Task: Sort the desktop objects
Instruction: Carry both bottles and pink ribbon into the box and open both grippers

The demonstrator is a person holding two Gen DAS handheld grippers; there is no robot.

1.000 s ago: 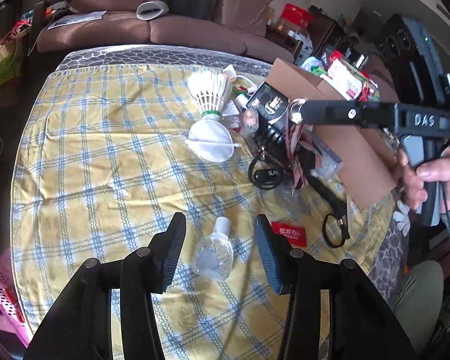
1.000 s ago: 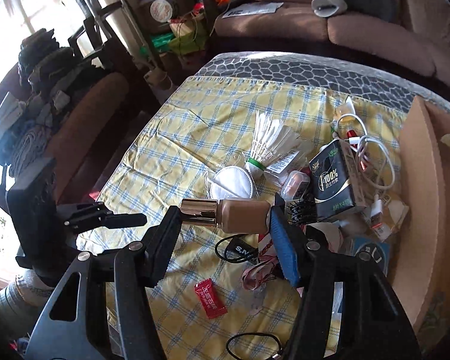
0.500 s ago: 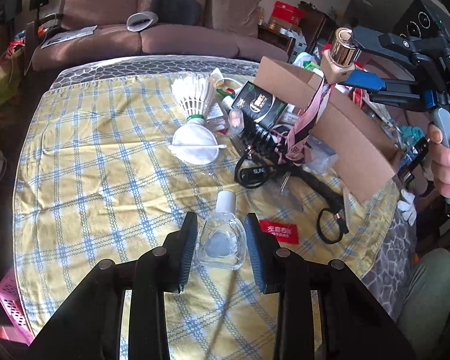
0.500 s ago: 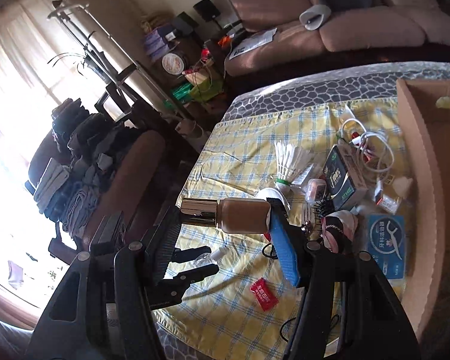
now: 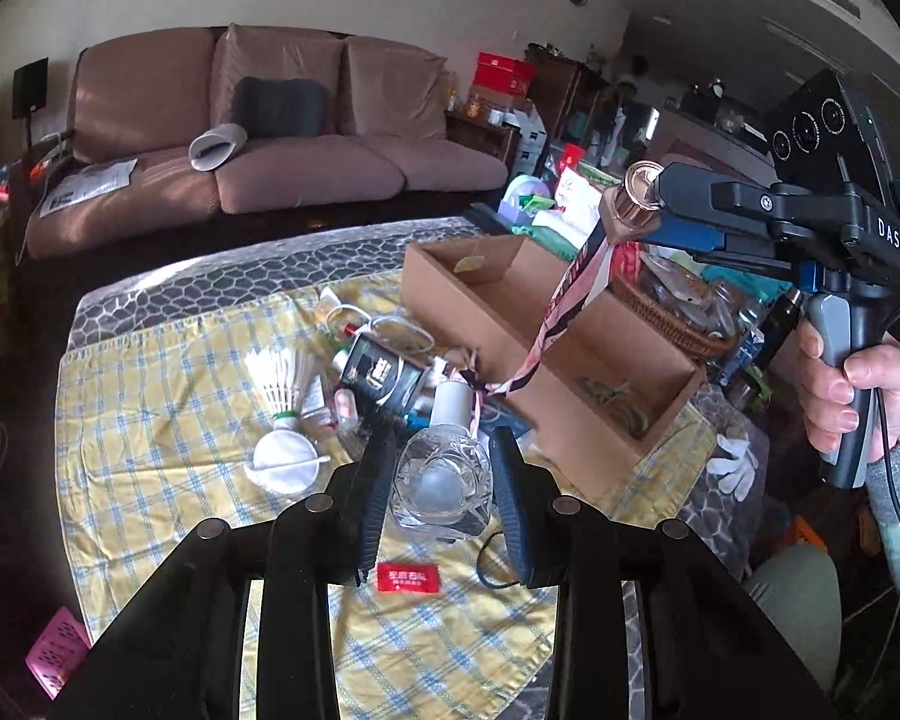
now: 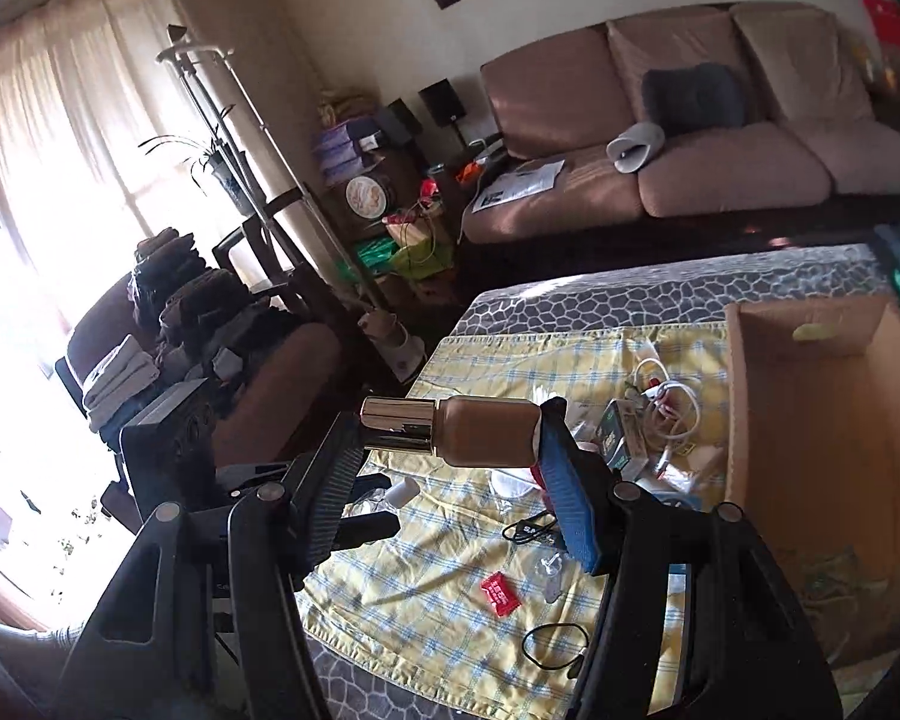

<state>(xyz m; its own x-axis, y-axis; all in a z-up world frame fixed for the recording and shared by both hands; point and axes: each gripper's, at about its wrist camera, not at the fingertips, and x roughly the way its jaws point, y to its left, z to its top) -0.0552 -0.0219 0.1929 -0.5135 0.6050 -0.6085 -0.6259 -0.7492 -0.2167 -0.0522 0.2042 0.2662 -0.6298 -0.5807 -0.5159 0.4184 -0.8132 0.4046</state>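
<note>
The table (image 5: 150,540), draped in a yellow cloth checked with blue, carries most of its clutter unsorted, so by my reading the job is only begun. The long open brown cardboard box (image 5: 570,438) at its far right edge looks nearly bare – a scrap of yellowish stuff at one end, a few small bits at the other, too small to name. On the cloth beside the box lie a black printed carton (image 5: 384,375), a white feathered shuttlecock (image 5: 279,381), a white cupped face mask (image 5: 285,459), a coil of white cable (image 6: 669,402), a black loop of cord (image 6: 555,645) and a small red sachet (image 5: 408,576). Two things are up off the cloth, each pinched in its own tool. The left hand-held gripper (image 5: 441,483) has its jaws pressed on the flanks of a squat clear faceted glass bottle (image 5: 441,480) with a white cap, which sits upright between the pads above the cloth; it looks slick and somewhat heavy. The right hand-held gripper (image 6: 450,456), worked by a hand (image 5: 852,390) on the grey grip, clamps lengthwise a tan cylindrical bottle (image 6: 486,432) with a shiny gold cap – held sideways in the air above the box, with a pink-and-black patterned ribbon (image 5: 564,312) trailing from it down to the pile. Both bottles are not yet in the box.
</note>
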